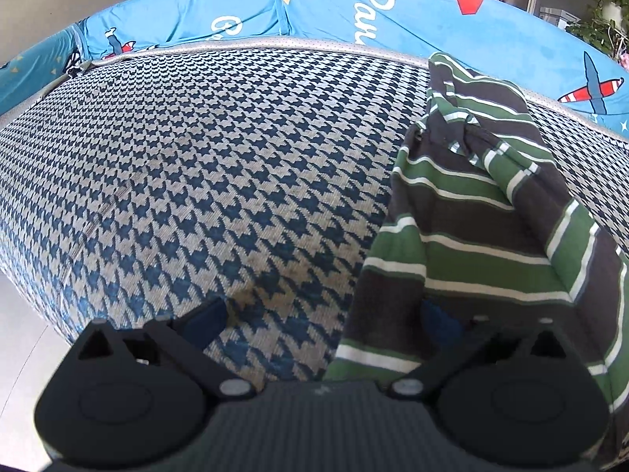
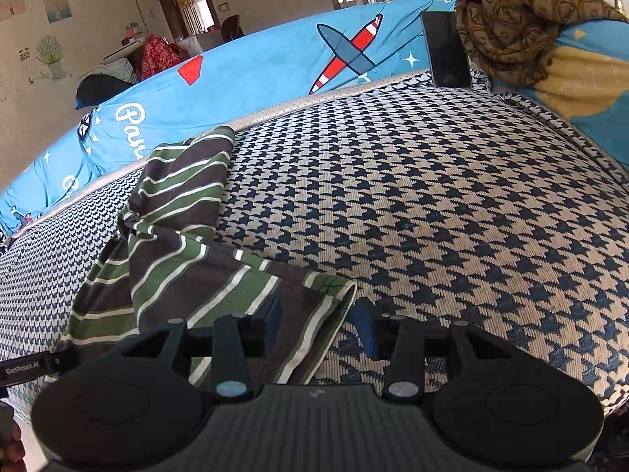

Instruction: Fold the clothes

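A striped garment (image 1: 483,212) in green, dark grey and white lies crumpled on the houndstooth sofa seat (image 1: 220,165). In the left wrist view it fills the right side. My left gripper (image 1: 320,316) is open wide: its left finger is over bare seat and its right finger is at the garment's near left edge. In the right wrist view the garment (image 2: 177,244) lies at the left, and its hemmed corner (image 2: 334,299) reaches between the fingers of my right gripper (image 2: 317,324). That gripper is open, with a gap between the pads; the left finger sits over the cloth.
A blue airplane-print cover (image 2: 275,63) drapes the sofa back. A black phone-like slab (image 2: 446,49) leans against it, next to a brown patterned cloth heap (image 2: 511,19). Bare seat (image 2: 452,196) stretches right of the garment. The seat's front edge and floor (image 1: 23,334) show at the lower left.
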Action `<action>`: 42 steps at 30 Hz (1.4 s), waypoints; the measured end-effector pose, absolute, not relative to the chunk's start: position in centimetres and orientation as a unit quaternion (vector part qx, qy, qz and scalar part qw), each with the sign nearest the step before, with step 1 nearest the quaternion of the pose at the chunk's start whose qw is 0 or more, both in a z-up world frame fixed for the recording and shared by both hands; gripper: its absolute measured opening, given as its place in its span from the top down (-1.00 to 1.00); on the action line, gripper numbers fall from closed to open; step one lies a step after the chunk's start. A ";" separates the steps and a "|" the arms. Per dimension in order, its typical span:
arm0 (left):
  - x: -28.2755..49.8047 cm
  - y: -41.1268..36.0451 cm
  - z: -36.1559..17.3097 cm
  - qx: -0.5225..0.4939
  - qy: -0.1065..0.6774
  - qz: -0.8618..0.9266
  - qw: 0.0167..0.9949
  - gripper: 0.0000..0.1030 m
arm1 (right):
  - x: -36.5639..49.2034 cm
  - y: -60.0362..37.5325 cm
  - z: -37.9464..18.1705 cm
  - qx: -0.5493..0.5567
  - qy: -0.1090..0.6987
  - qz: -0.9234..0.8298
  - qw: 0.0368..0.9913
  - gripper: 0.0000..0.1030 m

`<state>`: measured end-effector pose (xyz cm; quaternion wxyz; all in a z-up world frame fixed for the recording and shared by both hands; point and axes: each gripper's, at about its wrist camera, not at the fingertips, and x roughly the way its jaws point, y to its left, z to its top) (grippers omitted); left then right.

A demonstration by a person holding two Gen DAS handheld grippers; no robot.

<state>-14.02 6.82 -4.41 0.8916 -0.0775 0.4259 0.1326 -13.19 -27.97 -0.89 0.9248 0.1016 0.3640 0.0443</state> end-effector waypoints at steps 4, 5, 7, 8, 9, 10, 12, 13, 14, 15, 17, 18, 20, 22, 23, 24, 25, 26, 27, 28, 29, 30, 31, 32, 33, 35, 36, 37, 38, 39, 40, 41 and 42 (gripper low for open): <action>-14.8 7.8 -4.4 -0.093 0.421 0.157 0.888 -1.00 | -13.0 -27.7 -1.5 0.092 0.359 0.047 0.927 0.09; -15.1 8.0 -4.4 -0.099 0.420 0.161 0.888 -1.00 | -13.0 -27.5 -1.6 0.087 0.357 0.047 0.929 0.09; -15.5 8.4 -4.3 -0.105 0.418 0.166 0.887 -1.00 | -12.9 -27.2 -1.7 0.079 0.351 0.047 0.932 0.08; -15.7 8.4 -4.3 -0.106 0.417 0.167 0.887 -1.00 | -12.8 -27.0 -1.8 0.071 0.347 0.048 0.934 0.08; -15.9 8.5 -4.3 -0.107 0.416 0.168 0.887 -1.00 | -12.8 -26.7 -1.9 0.061 0.344 0.050 0.936 0.09; -16.1 8.5 -4.3 -0.109 0.415 0.169 0.887 -1.00 | -12.8 -26.5 -2.0 0.052 0.340 0.051 0.937 0.14; -16.6 8.5 -4.4 -0.115 0.415 0.169 0.887 -1.00 | -12.7 -26.0 -2.2 0.035 0.334 0.054 0.941 0.31; -16.8 8.5 -4.4 -0.118 0.415 0.170 0.886 -1.00 | -12.6 -25.8 -2.3 0.030 0.331 0.056 0.941 0.45; -17.0 8.5 -4.5 -0.123 0.414 0.170 0.886 -1.00 | -12.6 -25.7 -2.4 0.028 0.330 0.060 0.942 0.60; -17.2 8.6 -4.5 -0.127 0.415 0.170 0.885 -1.00 | -12.6 -25.6 -2.4 0.028 0.328 0.066 0.942 0.68; -17.6 8.6 -4.6 -0.133 0.415 0.169 0.884 -1.00 | -12.7 -25.4 -2.2 0.030 0.326 0.074 0.942 0.81; -17.8 8.6 -4.6 -0.135 0.415 0.168 0.884 -1.00 | -12.8 -25.3 -2.1 0.032 0.324 0.077 0.942 0.82; -18.0 8.5 -4.6 -0.140 0.416 0.166 0.883 -1.00 | -13.3 -24.9 -1.8 0.036 0.317 0.086 0.944 0.83; -18.2 8.5 -4.6 -0.143 0.417 0.166 0.882 -1.00 | -13.8 -24.6 -1.4 0.045 0.309 0.098 0.945 0.83; -18.3 8.5 -4.5 -0.144 0.418 0.166 0.882 -1.00 | -14.1 -24.4 -1.0 0.052 0.305 0.108 0.945 0.83; -18.4 8.5 -4.5 -0.145 0.419 0.165 0.881 -1.00 | -14.5 -24.2 -0.7 0.059 0.300 0.119 0.944 0.83; -18.4 8.6 -4.5 -0.147 0.419 0.165 0.881 -1.00 | -14.7 -23.9 -0.4 0.064 0.297 0.131 0.944 0.83; -18.4 8.6 -4.4 -0.148 0.420 0.164 0.880 -1.00 | -15.0 -23.4 -0.1 0.069 0.294 0.145 0.942 0.83; -18.4 8.6 -4.3 -0.150 0.420 0.163 0.880 -1.00 | -15.3 -22.8 0.2 0.073 0.292 0.160 0.940 0.83; -18.5 8.6 -4.2 -0.152 0.419 0.161 0.881 -1.00 | -15.7 -22.2 0.4 0.075 0.289 0.176 0.938 0.83; -18.6 8.6 -4.0 -0.156 0.418 0.158 0.881 -1.00 | -16.0 -21.5 0.6 0.075 0.287 0.192 0.936 0.83; -18.7 8.7 -3.8 -0.160 0.414 0.157 0.882 -1.00 | -16.4 -20.6 0.8 0.072 0.284 0.209 0.933 0.83; -18.9 8.9 -3.6 -0.165 0.409 0.157 0.884 -1.00 | -16.7 -19.7 0.9 0.067 0.279 0.226 0.931 0.83; -19.2 9.2 -3.2 -0.170 0.402 0.160 0.886 -1.00 | -17.0 -18.9 1.0 0.064 0.277 0.240 0.928 0.83; -19.5 9.5 -2.9 -0.175 0.393 0.166 0.887 -1.00 | -17.3 -18.0 1.1 0.062 0.276 0.255 0.925 0.83; -20.3 10.4 -1.9 -0.182 0.367 0.188 0.892 -1.00 | -18.0 -16.2 1.2 0.057 0.274 0.284 0.917 0.83; -20.6 10.8 -1.5 -0.184 0.356 0.200 0.894 -1.00 | -18.3 -15.5 1.1 0.054 0.275 0.295 0.913 0.83; -20.9 11.3 -1.2 -0.185 0.347 0.212 0.895 -1.00 | -18.5 -14.7 0.9 0.051 0.276 0.306 0.910 0.83; -21.3 11.7 -0.9 -0.186 0.337 0.224 0.896 -1.00 | -18.7 -14.0 0.7 0.048 0.277 0.315 0.906 0.83; -21.6 12.2 -0.6 -0.187 0.327 0.237 0.895 -1.00 | -19.0 -13.3 0.5 0.043 0.279 0.327 0.902 0.83; -21.9 12.7 -0.4 -0.188 0.320 0.248 0.895 -1.00 | -19.2 -12.5 0.1 0.038 0.282 0.339 0.897 0.83; -22.1 13.0 -0.3 -0.189 0.318 0.255 0.893 -1.00 | -19.5 -11.7 -0.2 0.033 0.284 0.351 0.892 0.83; -22.2 13.3 -0.3 -0.191 0.319 0.260 0.891 -1.00 | -19.7 -10.9 -0.6 0.027 0.286 0.362 0.887 0.83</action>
